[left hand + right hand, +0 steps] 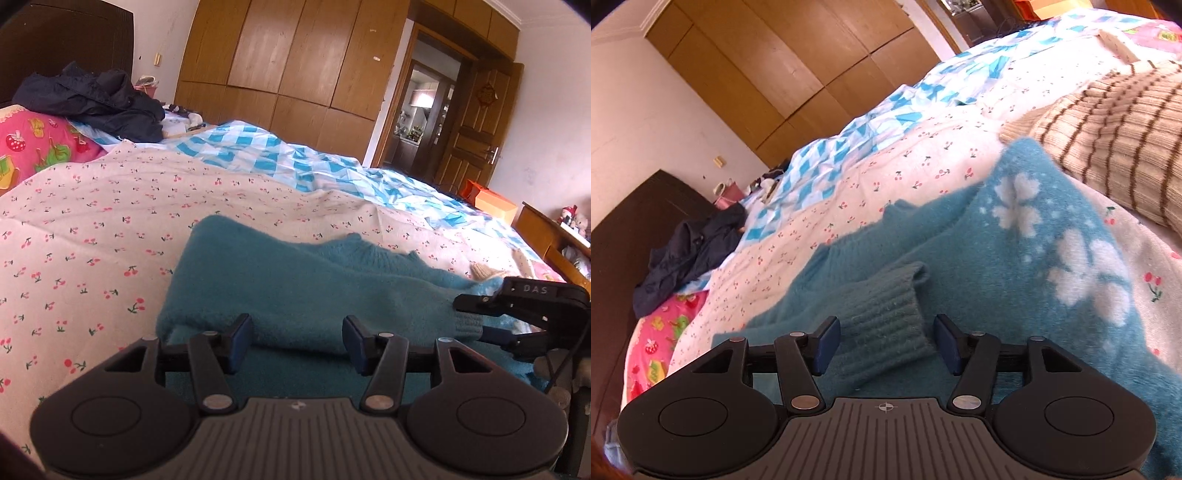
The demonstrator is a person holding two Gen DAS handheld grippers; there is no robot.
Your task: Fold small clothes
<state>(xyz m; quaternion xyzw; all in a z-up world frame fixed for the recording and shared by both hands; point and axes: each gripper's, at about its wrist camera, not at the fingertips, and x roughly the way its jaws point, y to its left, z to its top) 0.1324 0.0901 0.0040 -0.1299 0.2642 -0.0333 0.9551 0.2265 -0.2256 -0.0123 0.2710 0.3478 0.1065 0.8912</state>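
A teal knit sweater [280, 280] lies on the cherry-print bedsheet [110, 229], with one sleeve folded across its body. My left gripper [297, 341] is open, its jaws either side of the folded sleeve just above the sweater. My right gripper [884, 345] is open with the sleeve's ribbed cuff [886, 325] lying between its jaws. The right gripper also shows in the left wrist view [476, 317] at the cuff end. In the right wrist view the sweater's front [1052, 229] shows white flowers.
A beige sweater with brown stripes [1115, 136] lies just beyond the teal one. A dark jacket [99, 99] and a pink pillow [40, 144] lie near the headboard. A blue checked quilt [295, 155] covers the far bed. Wooden wardrobes [295, 55] line the wall.
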